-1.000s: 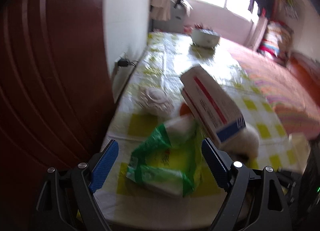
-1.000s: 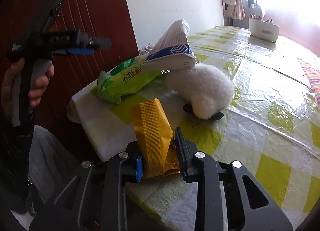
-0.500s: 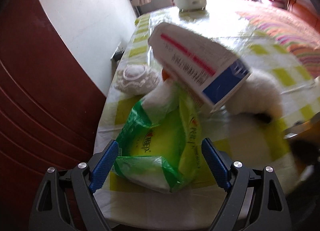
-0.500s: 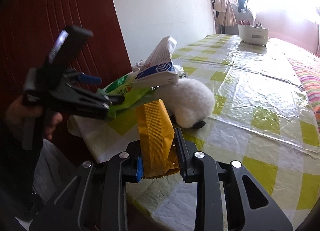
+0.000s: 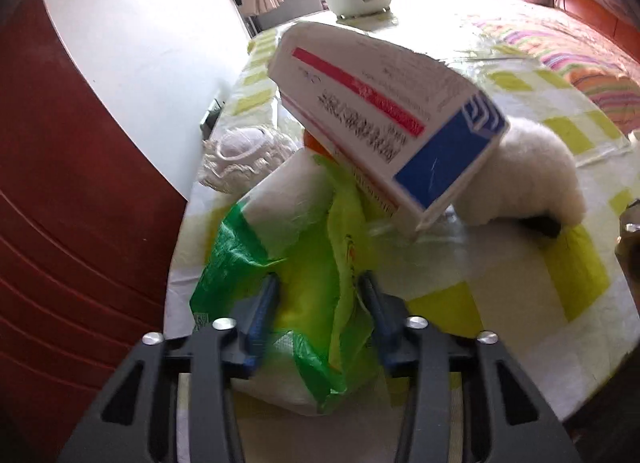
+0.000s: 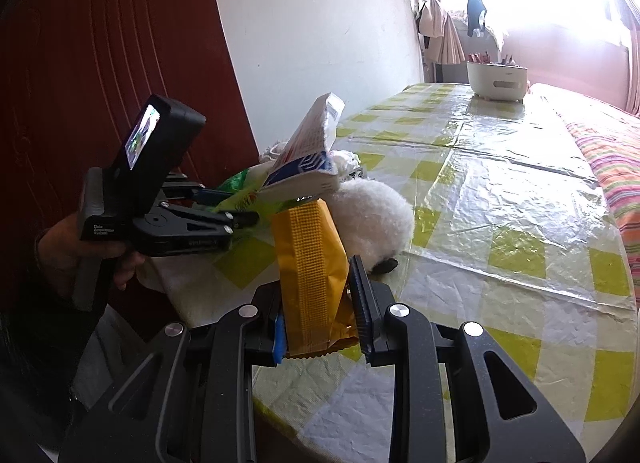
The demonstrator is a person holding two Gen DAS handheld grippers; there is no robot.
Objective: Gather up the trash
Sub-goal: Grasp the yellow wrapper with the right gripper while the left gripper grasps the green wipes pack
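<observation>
- Left gripper (image 5: 318, 303): jaws closing, blue pads on either side of a green bag (image 5: 304, 263), crumpled plastic bunched between them; pads appear to press its folds.
- Right gripper (image 6: 320, 311): closed on an upright yellow wrapper (image 6: 310, 263), held just above the near edge of the table (image 6: 520, 199).
- Green bag lies at the near left corner of the table, partly over the edge.
- White box (image 5: 384, 123) with red stripe and blue end leans tilted over the bag's far end.
- White fluffy toy (image 5: 528, 175) sits just beside the box, toward the table's middle.
- Lace-trimmed white item (image 5: 240, 155) lies near the left edge, behind the bag.
- White bowl (image 6: 496, 79) stands at the far end of the table, well apart from the rest.
- Person's hand (image 6: 80, 247) grips the left gripper's handle.
</observation>
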